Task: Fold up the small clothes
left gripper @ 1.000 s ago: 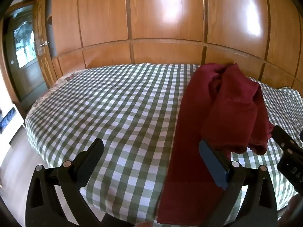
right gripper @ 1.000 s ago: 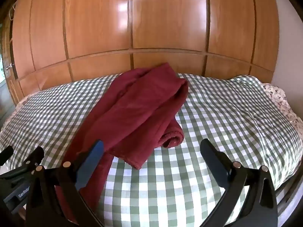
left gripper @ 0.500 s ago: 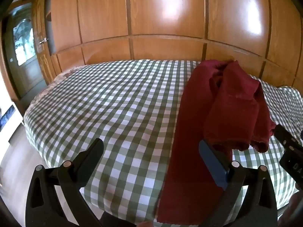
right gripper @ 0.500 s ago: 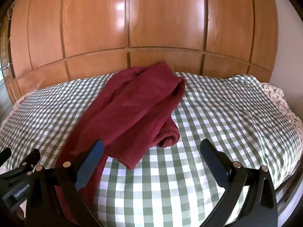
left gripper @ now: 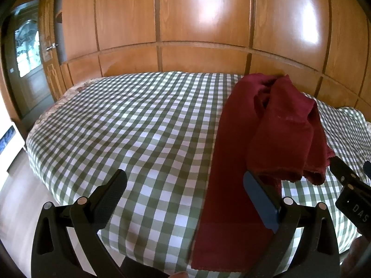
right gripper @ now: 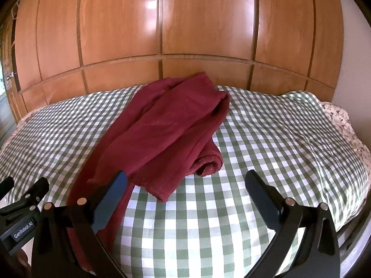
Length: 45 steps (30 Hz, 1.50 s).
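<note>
— So, where is the garment?

— Dark red cloth (right gripper: 162,127) lies on the green-checked bedspread (right gripper: 266,143), one long strip running toward the near edge, the rest doubled back over it with a rolled end on the right.

— And the tools?

— Left gripper (left gripper: 185,185) hangs spread wide, nothing between its fingers; its right finger (left gripper: 262,201) is over the strip. Right gripper (right gripper: 185,185) is likewise splayed and empty, just beside the folded flap. Wooden wardrobe panels (right gripper: 204,23) stand behind the bed.
</note>
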Motion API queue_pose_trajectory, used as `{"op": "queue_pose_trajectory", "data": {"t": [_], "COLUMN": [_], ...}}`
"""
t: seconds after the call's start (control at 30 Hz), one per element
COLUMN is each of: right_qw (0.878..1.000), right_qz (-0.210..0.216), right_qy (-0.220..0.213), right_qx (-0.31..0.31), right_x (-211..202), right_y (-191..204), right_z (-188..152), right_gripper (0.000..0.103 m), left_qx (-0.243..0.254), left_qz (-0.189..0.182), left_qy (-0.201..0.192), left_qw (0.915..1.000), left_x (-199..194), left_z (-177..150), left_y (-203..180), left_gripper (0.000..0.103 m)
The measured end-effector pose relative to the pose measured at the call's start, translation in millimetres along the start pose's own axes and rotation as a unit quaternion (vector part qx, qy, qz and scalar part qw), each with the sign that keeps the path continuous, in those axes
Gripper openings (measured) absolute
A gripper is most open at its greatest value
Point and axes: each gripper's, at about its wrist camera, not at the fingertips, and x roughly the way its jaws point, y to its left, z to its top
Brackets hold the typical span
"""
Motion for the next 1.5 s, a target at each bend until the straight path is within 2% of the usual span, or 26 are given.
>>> {"op": "queue_pose_trajectory", "data": {"t": [0.8, 1.17, 1.5], "right_qw": [1.000, 0.999, 0.996], "right_qz": [0.005, 0.048, 0.090], "right_qy": [0.019, 0.013, -0.003], "right_qx": [-0.003, -0.008, -0.020], "right_x": [12.6, 13.9, 3.8], "right_y": [1.2, -4.4, -2.9], "right_z": [-8.2, -8.3, -0.4], "right_gripper": [0.101, 0.101, 0.101], "left_qx": [0.005, 0.022, 0.031], "left_qz": [-0.013, -0.005, -0.006], "left_qy": [0.023, 0.057, 0.067], "left_qw": [0.9996, 0.9981, 0.9972], "left_x": [15.0, 36.0, 44.9], "left_z": [-4.0, -8.4, -12.5], "left_y": [-1.4, 5.1, 6.5], "left_gripper": [0.100, 0.100, 0.100]}}
